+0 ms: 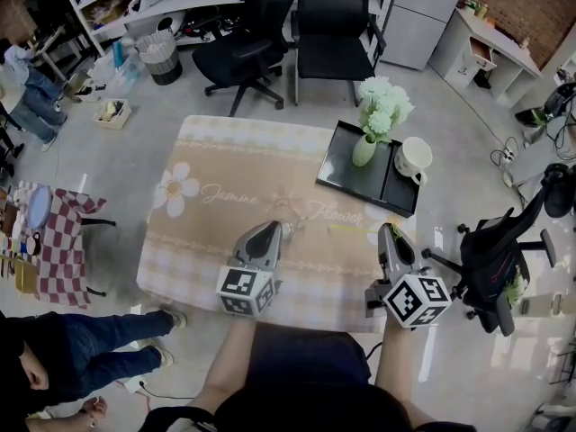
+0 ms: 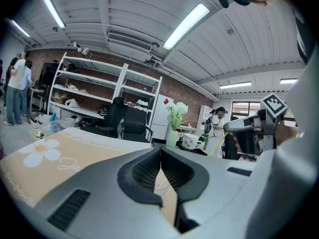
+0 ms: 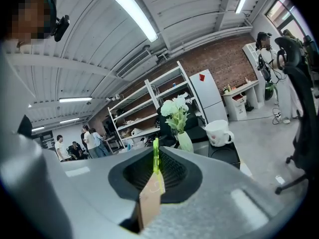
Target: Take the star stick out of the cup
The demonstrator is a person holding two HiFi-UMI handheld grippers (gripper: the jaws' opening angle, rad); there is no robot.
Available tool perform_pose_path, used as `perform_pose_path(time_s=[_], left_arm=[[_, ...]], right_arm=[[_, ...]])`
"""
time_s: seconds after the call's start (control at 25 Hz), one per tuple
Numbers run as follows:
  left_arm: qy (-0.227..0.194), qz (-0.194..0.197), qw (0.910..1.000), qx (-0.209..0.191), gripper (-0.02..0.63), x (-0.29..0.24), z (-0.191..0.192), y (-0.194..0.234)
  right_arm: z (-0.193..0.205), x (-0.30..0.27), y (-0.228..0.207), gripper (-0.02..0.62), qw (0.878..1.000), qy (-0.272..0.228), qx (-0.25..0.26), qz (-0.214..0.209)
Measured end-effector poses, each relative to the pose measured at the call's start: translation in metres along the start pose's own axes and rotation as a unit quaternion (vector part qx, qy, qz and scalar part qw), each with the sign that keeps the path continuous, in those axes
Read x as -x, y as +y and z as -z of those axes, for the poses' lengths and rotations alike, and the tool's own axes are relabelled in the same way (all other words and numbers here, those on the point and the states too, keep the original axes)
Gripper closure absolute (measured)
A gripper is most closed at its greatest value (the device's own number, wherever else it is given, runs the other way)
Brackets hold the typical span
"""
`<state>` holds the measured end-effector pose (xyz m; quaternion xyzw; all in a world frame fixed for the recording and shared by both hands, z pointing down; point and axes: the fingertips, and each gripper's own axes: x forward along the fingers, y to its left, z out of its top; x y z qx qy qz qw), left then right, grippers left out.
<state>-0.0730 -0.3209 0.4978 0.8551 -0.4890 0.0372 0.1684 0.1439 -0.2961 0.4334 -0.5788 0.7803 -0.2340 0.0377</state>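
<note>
My right gripper (image 1: 388, 232) is shut on the star stick (image 1: 353, 229), a thin yellow-green stick that points left over the beige tablecloth. In the right gripper view the green stick (image 3: 155, 155) stands up between the closed jaws of that gripper (image 3: 156, 164). The white cup (image 1: 414, 158) stands on the black tray (image 1: 351, 178) at the table's far right, apart from the stick. It shows again as a cup (image 3: 218, 132) beyond the jaws. My left gripper (image 1: 273, 229) hovers over the middle of the table, shut with nothing between its jaws (image 2: 160, 158).
A pale green vase with white flowers (image 1: 376, 115) stands on the tray beside the cup. Black office chairs (image 1: 270, 25) are behind the table, and another chair (image 1: 504, 259) is at the right. A person (image 1: 54, 358) sits at the lower left.
</note>
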Motion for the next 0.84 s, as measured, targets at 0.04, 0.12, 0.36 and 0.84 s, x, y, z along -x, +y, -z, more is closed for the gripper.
perform_pose_path(time_s=[0.04, 0.12, 0.36, 0.84], left_arm=[[0.0, 0.0, 1.0, 0.0, 0.594, 0.0003, 0.0, -0.0004], [0.0, 0.001, 1.0, -0.001, 0.595, 0.0011, -0.0001, -0.0011], [0.001, 0.001, 1.0, -0.002, 0.595, 0.0023, 0.0003, -0.001], [0.001, -0.004, 1.0, 0.0, 0.594, 0.0047, 0.0017, 0.0017]], right_arm=[[-0.0006, 0.0004, 0.0004, 0.58, 1.0, -0.001, -0.001, 0.0], [-0.0013, 0.0015, 0.0012, 0.58, 1.0, -0.002, -0.001, -0.002], [0.0002, 0.0025, 0.0036, 0.58, 1.0, -0.001, -0.001, -0.006], [0.0013, 0.0026, 0.0051, 0.58, 1.0, 0.0, -0.001, -0.01]])
